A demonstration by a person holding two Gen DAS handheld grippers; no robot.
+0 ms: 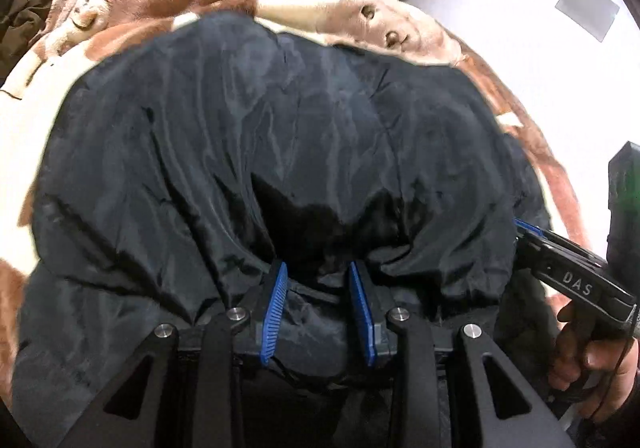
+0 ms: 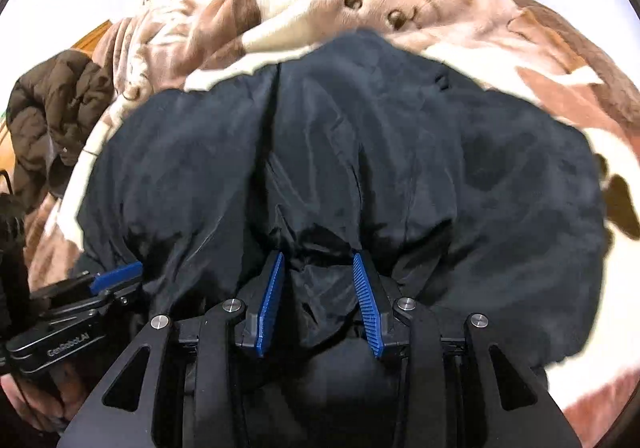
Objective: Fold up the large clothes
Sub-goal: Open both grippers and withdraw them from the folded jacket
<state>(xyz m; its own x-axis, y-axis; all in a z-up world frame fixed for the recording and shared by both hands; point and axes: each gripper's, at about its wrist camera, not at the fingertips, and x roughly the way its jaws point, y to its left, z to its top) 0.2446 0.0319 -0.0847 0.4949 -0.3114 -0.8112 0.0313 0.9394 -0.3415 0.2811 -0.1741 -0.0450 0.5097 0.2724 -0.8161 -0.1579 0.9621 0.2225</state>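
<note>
I'm gripping the jacket (image 1: 280, 120) hem in both left gripper (image 1: 318, 276) and right gripper (image 2: 318, 268), jaws part-closed on bunched fabric; ahead it's lying unfolded on the bed (image 2: 520, 48). Fold barely starting.

Both wrist views close, angled down; share black jacket (image 1: 280, 120), blanket (image 2: 460, 12).

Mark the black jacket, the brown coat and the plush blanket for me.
black jacket (image 2: 360, 136): right wrist view, middle of its spread fabric.
brown coat (image 2: 56, 104): right wrist view, bunched body at the left edge.
plush blanket (image 2: 460, 8): right wrist view, bare tan patch beyond the jacket.
</note>
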